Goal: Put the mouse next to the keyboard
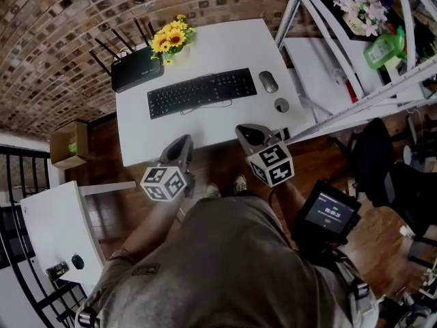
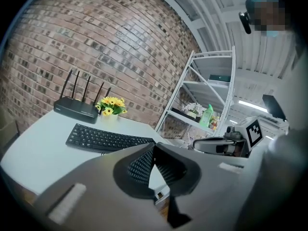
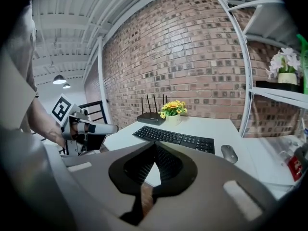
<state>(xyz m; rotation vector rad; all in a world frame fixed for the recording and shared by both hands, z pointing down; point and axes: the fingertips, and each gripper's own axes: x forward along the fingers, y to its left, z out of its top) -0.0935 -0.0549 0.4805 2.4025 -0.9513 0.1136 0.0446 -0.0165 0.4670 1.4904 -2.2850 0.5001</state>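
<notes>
A black keyboard [image 1: 198, 92] lies across the middle of the white table [image 1: 225, 43]. A grey mouse [image 1: 268, 81] sits just off the keyboard's right end, also seen in the right gripper view [image 3: 229, 153]. Both grippers hang short of the table's near edge, above the wooden floor. My left gripper [image 1: 183, 142] is shut with nothing in it; its fingertips meet in the left gripper view [image 2: 154, 147], where the keyboard [image 2: 108, 139] lies ahead. My right gripper [image 1: 246, 132] is shut and empty too [image 3: 155, 146], pointing at the keyboard [image 3: 175, 138].
A black router [image 1: 136, 68] and a pot of yellow flowers [image 1: 172, 39] stand at the table's back left. A small round grey object [image 1: 281, 105] lies near the right front corner. A white shelf rack [image 1: 341, 53] stands right of the table, a cardboard box [image 1: 70, 144] left.
</notes>
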